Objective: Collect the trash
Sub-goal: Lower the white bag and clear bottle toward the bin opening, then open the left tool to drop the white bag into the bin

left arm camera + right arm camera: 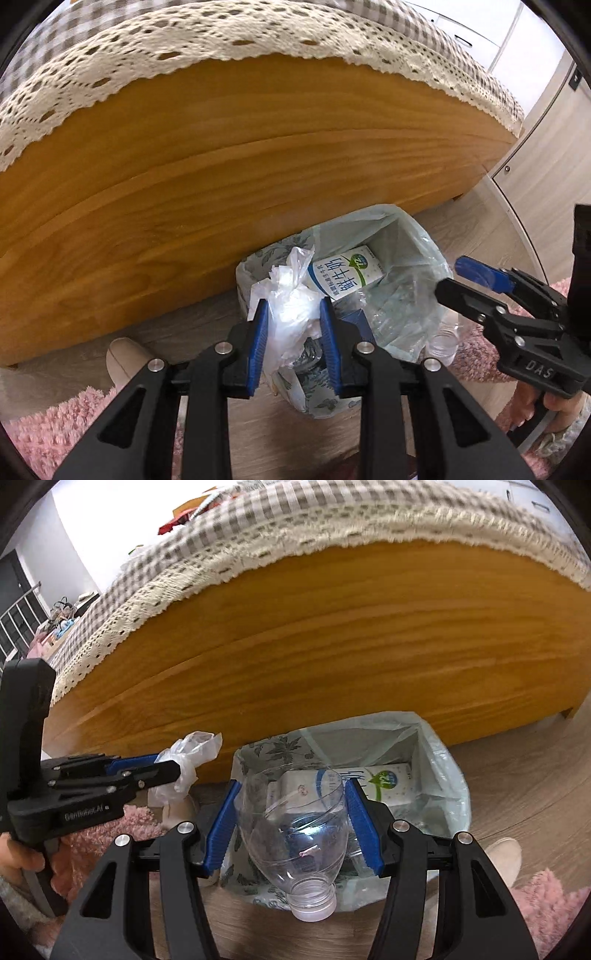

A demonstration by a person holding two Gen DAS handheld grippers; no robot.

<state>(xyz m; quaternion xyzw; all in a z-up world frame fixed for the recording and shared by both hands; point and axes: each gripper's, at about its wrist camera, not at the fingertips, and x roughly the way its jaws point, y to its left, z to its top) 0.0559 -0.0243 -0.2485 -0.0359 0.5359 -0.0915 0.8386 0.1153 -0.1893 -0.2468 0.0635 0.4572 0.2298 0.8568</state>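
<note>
Holding a crumpled plastic bag (pixel 291 314) in my left gripper (pixel 294 332), its blue fingers (pixel 258 343) narrowly clenched on it, I'm over the near rim of the lined trash bin (pixel 413 236). My right gripper (pixel 293 827) grasps a clear cut plastic bottle (pixel 295 834), neck toward the camera, fingers moderately apart, above the same bin, where a milk carton (pixel 388 779) lies.

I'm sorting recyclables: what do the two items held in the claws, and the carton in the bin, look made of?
Crumpled bag: thin translucent white plastic film; it wrinkles and glints.
Bottle piece: clear, glossy rigid plastic; the bin shows through it, and its base end seems cut off.
Milk carton: probably coated paperboard; boxy, printed, slight sheen.
</note>
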